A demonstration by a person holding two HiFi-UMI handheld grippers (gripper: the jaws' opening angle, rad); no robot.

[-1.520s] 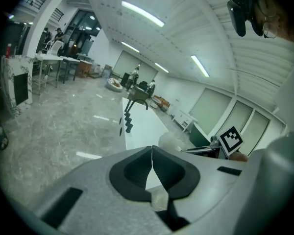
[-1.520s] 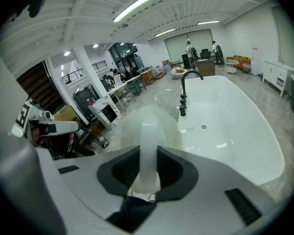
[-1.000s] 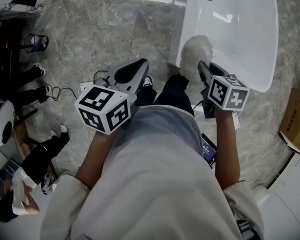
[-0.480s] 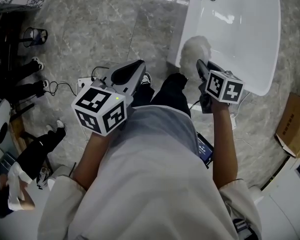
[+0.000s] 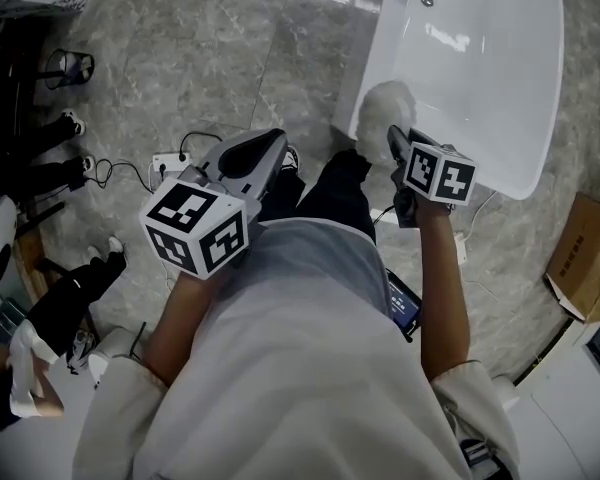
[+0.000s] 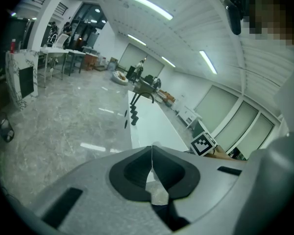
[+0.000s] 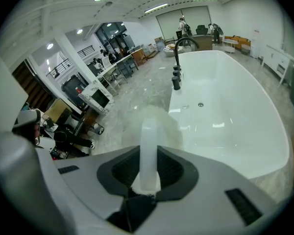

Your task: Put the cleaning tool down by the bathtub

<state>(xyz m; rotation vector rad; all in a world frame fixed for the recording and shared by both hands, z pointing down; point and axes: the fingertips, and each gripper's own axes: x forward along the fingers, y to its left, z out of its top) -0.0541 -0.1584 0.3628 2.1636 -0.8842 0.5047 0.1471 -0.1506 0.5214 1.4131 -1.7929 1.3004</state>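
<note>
The cleaning tool [image 5: 383, 109] is a fluffy white duster on a white handle [image 7: 149, 151]. My right gripper [image 5: 397, 146] is shut on that handle, and the fluffy head [image 7: 154, 122] hangs over the near rim of the white bathtub [image 5: 500, 78]. The tub [image 7: 225, 116] fills the right half of the right gripper view, with a black faucet [image 7: 179, 58] at its far end. My left gripper [image 5: 248, 155] is held in front of my body above the floor, its jaws together with nothing between them [image 6: 152, 173].
A white power strip with cables [image 5: 165, 161] lies on the grey marble floor left of my legs. A cardboard box [image 5: 580, 258] sits at the right edge. People's legs and dark equipment [image 5: 40, 148] stand at the left. A phone [image 5: 402, 303] shows at my hip.
My right gripper has carried the duster a little forward and up the picture, toward the tub rim. The left gripper has barely shifted.
</note>
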